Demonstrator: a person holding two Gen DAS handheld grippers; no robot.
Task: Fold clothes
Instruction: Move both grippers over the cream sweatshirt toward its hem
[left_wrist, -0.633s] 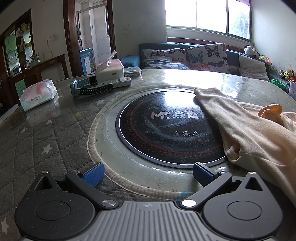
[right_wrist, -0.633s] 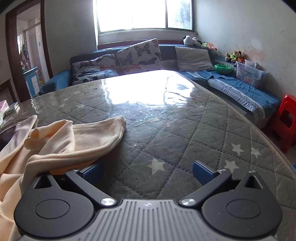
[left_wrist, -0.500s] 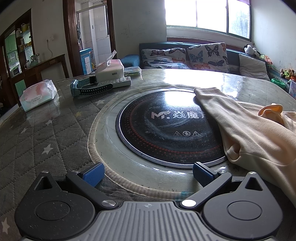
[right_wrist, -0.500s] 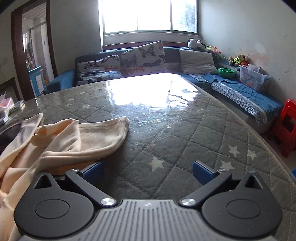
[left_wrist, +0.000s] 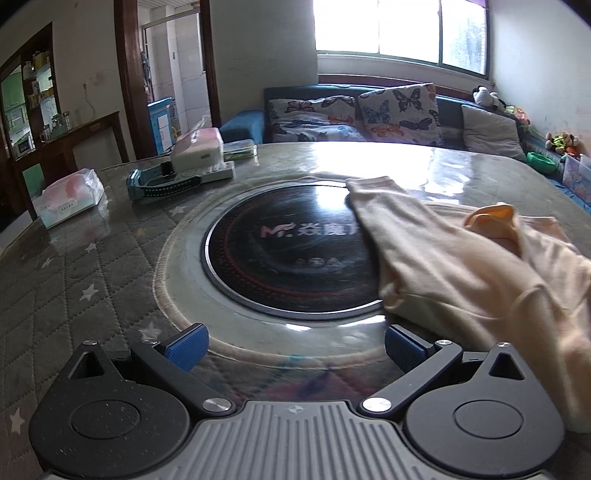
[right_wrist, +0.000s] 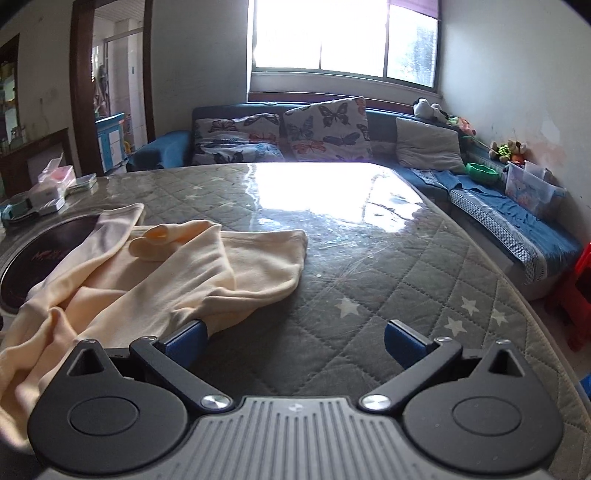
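A cream-coloured garment (left_wrist: 461, 269) lies crumpled on the round table, one sleeve reaching over the black cooktop (left_wrist: 288, 254). In the right wrist view the garment (right_wrist: 177, 273) spreads to the left, its edge touching my left blue fingertip (right_wrist: 184, 341). My left gripper (left_wrist: 295, 349) is open and empty, low over the table's near rim, with the garment just right of it. My right gripper (right_wrist: 295, 343) is open and empty over the quilted cover, beside the garment's right edge.
A tissue pack (left_wrist: 68, 197), a blue watch (left_wrist: 162, 181), a power strip and a white box (left_wrist: 197, 149) sit at the table's far left. A sofa with butterfly cushions (right_wrist: 325, 129) stands behind the table. A red stool (right_wrist: 576, 295) is to the right.
The right gripper has risen and pulled back a little, so more of the garment and table shows. The left gripper has shifted slightly; its view is a bit blurred.
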